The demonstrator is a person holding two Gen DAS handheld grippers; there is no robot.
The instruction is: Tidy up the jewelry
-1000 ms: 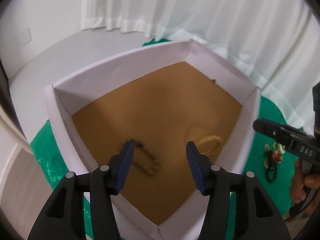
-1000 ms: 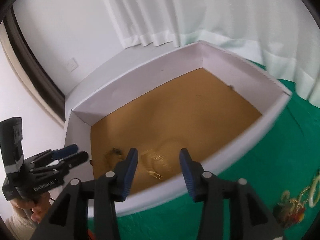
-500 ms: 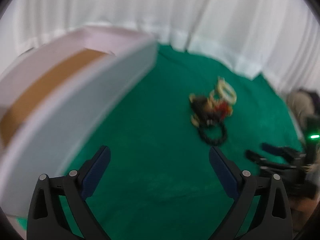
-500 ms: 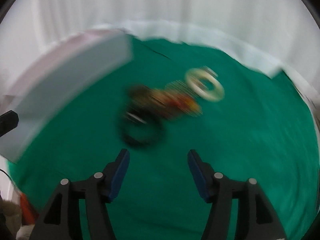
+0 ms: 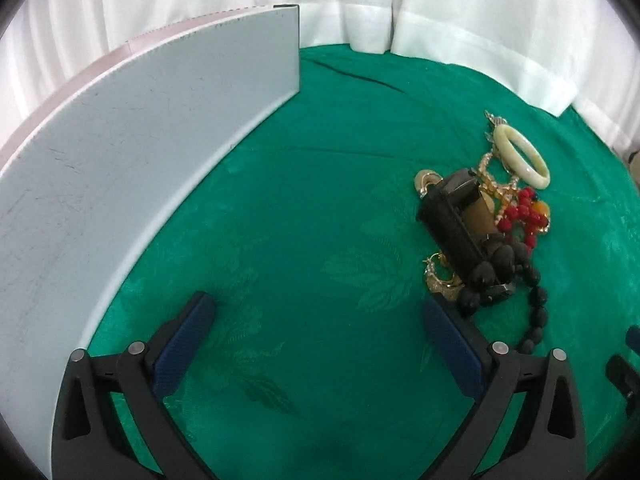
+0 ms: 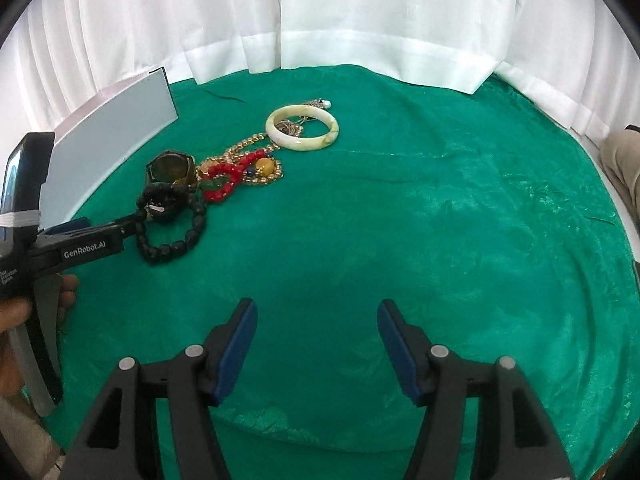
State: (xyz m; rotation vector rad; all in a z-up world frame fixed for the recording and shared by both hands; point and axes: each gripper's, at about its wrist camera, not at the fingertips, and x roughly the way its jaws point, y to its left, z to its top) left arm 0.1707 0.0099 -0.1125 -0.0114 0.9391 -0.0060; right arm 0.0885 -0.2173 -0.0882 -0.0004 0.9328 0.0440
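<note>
A heap of jewelry lies on the green cloth point(image 6: 440, 208): a pale jade bangle point(image 6: 302, 128) point(image 5: 521, 155), red beads point(image 6: 232, 174) point(image 5: 520, 216), a gold chain point(image 6: 244, 148), a black watch point(image 6: 170, 170) point(image 5: 456, 216) and a black bead bracelet point(image 6: 172, 232) point(image 5: 532, 312). My left gripper point(image 5: 320, 344) is open and empty, low over the cloth left of the heap; it also shows in the right wrist view point(image 6: 80, 236) beside the black bracelet. My right gripper point(image 6: 314, 344) is open and empty, well in front of the heap.
The white box's outer wall point(image 5: 132, 148) point(image 6: 112, 136) stands on the left; its inside is hidden. White curtains point(image 6: 320, 20) hang behind the table. The cloth reaches the table's edge on the right.
Both grippers have swung from over the box's brown floor, where a dark bracelet and a gold ring lay, to the cloth by the heap. The left jaws have opened wider.
</note>
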